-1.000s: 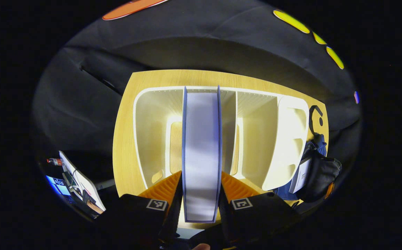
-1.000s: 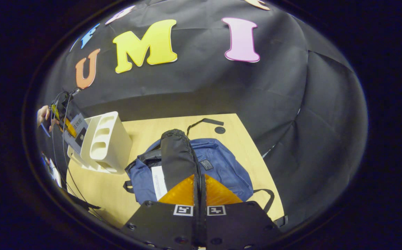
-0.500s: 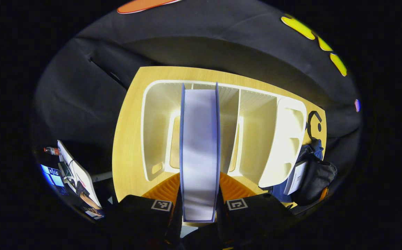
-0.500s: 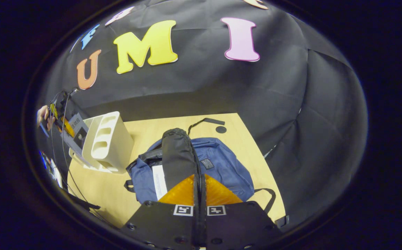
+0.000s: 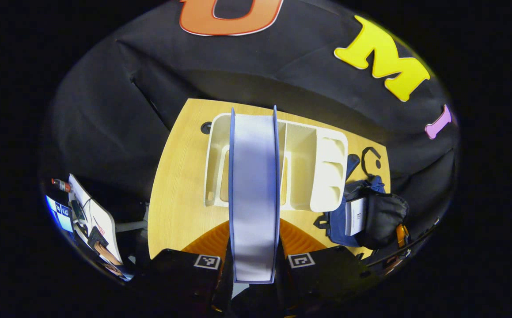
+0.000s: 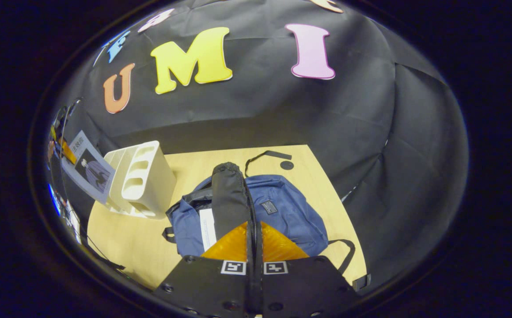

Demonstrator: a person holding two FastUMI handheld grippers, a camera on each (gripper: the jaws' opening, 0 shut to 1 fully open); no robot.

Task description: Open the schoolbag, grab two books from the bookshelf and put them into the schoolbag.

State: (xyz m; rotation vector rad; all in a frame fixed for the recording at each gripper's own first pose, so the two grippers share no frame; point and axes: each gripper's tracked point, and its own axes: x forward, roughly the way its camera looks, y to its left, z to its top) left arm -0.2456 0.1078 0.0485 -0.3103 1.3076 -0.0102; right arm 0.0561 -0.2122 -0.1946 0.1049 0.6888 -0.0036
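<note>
Book (image 5: 253,198), thin and flat with smooth pale page edges between bluish covers, clamped edge-on by our left gripper (image 5: 254,247), both ribbed pads pressing its covers, above the wood-grain table (image 5: 180,194). We see the white moulded plastic bookshelf (image 5: 300,168), with rounded dividers, beyond it. Our right gripper (image 6: 254,240) pinches the black fabric flap (image 6: 228,194) of the blue cloth schoolbag (image 6: 291,216), jaws together on it; a second white book (image 6: 207,227) sits inside the opened bag.
</note>
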